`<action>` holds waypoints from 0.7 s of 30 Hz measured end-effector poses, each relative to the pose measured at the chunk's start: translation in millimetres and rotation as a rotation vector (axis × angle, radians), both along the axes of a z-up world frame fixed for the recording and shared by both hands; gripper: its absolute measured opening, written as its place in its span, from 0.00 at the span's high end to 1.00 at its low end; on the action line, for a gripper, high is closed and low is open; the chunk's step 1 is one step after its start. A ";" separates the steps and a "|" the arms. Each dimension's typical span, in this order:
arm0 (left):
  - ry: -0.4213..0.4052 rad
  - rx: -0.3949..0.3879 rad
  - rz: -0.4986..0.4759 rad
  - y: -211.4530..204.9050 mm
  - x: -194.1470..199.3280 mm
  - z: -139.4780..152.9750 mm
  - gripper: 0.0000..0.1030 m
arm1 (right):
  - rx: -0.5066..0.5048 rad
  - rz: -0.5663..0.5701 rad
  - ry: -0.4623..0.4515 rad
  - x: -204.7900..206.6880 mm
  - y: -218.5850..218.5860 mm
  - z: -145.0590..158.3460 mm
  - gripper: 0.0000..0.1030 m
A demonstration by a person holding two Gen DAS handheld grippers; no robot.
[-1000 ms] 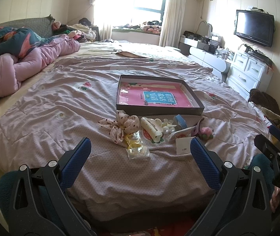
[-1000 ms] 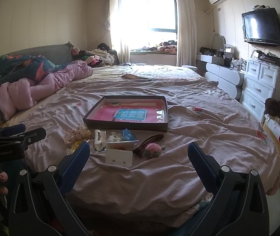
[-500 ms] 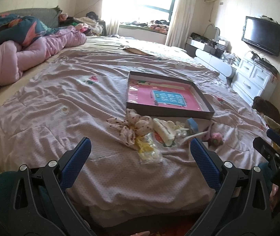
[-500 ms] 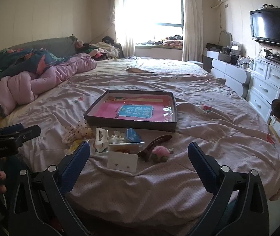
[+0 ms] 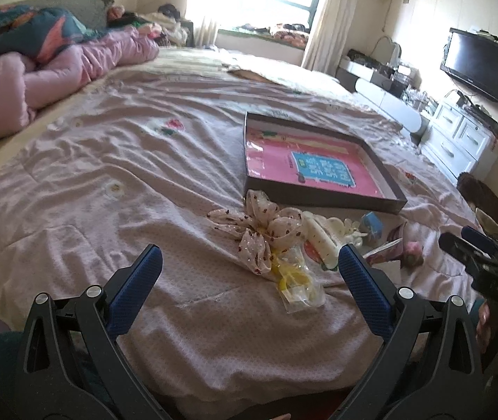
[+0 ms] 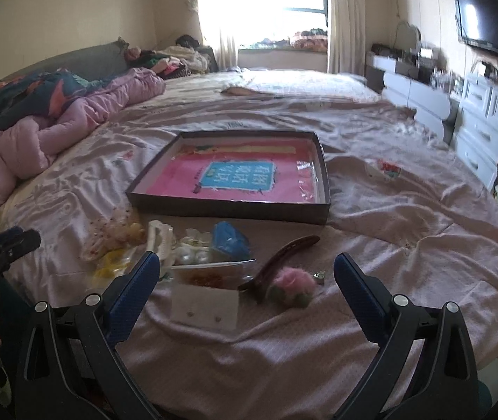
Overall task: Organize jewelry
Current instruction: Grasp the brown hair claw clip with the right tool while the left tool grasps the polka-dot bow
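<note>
Left wrist view: the left gripper [image 5: 249, 273] is held above the near edge of the bed, fingers [image 5: 137, 280] spread wide, nothing gripped or touched. Ahead, a cream bow dotted with red [image 5: 259, 225] is seen lying on the pink quilt [image 5: 109, 175], a clear packet with yellow pieces [image 5: 296, 280] just beside it, a white hair claw [image 5: 320, 239] to its right. The shallow dark box with pink lining [image 5: 319, 164] lies beyond, with no jewelry in it. Risk judged: the packet is slippery and partly tucked under the bow, so both could be lifted together, or quilt pinched.

Right wrist view: the right gripper [image 6: 247, 276] is likewise held wide, empty, clear of everything. Between its fingers [image 6: 357, 283] are seen a white earring card [image 6: 205, 308], a brown hair clip [image 6: 284, 257] and a pink fluffy pompom [image 6: 292, 285], the last two touching. A blue crumpled piece [image 6: 231, 239] and pearl beads [image 6: 193, 255] lie behind. Risk judged: the flat card offers little edge on soft bedding and may slide or bend.
</note>
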State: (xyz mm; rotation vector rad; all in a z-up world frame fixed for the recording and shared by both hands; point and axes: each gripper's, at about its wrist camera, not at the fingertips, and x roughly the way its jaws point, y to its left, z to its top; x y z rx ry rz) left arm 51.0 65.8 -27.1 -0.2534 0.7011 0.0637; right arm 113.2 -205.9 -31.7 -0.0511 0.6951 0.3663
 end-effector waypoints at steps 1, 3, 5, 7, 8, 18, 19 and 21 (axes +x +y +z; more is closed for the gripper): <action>0.017 -0.005 -0.013 0.0 5.6 -3.5 0.10 | 0.001 -0.001 0.009 5.1 -0.6 -1.0 0.06; 0.039 -0.004 -0.026 -0.8 16.5 -10.0 0.10 | -0.006 -0.003 0.034 16.6 -2.4 -5.6 0.06; 0.069 -0.007 -0.039 -1.4 26.5 -17.0 0.10 | -0.009 -0.009 0.069 27.6 -4.6 -12.2 0.06; 0.111 -0.006 -0.055 -3.7 41.1 -26.6 0.10 | 0.003 -0.012 0.103 36.5 -7.7 -18.6 0.06; 0.123 -0.005 -0.062 -4.6 45.9 -29.3 0.10 | 0.005 -0.015 0.124 41.3 -9.2 -23.1 0.06; 0.186 -0.015 -0.101 -10.7 91.6 -51.3 0.27 | 0.067 -0.053 0.305 90.4 -14.9 -61.9 0.38; 0.188 -0.023 -0.104 -9.1 92.5 -53.7 0.30 | 0.063 -0.059 0.319 94.5 -13.2 -64.5 0.41; 0.190 -0.028 -0.109 -7.7 94.7 -56.6 0.35 | 0.077 -0.063 0.349 103.0 -11.4 -70.1 0.50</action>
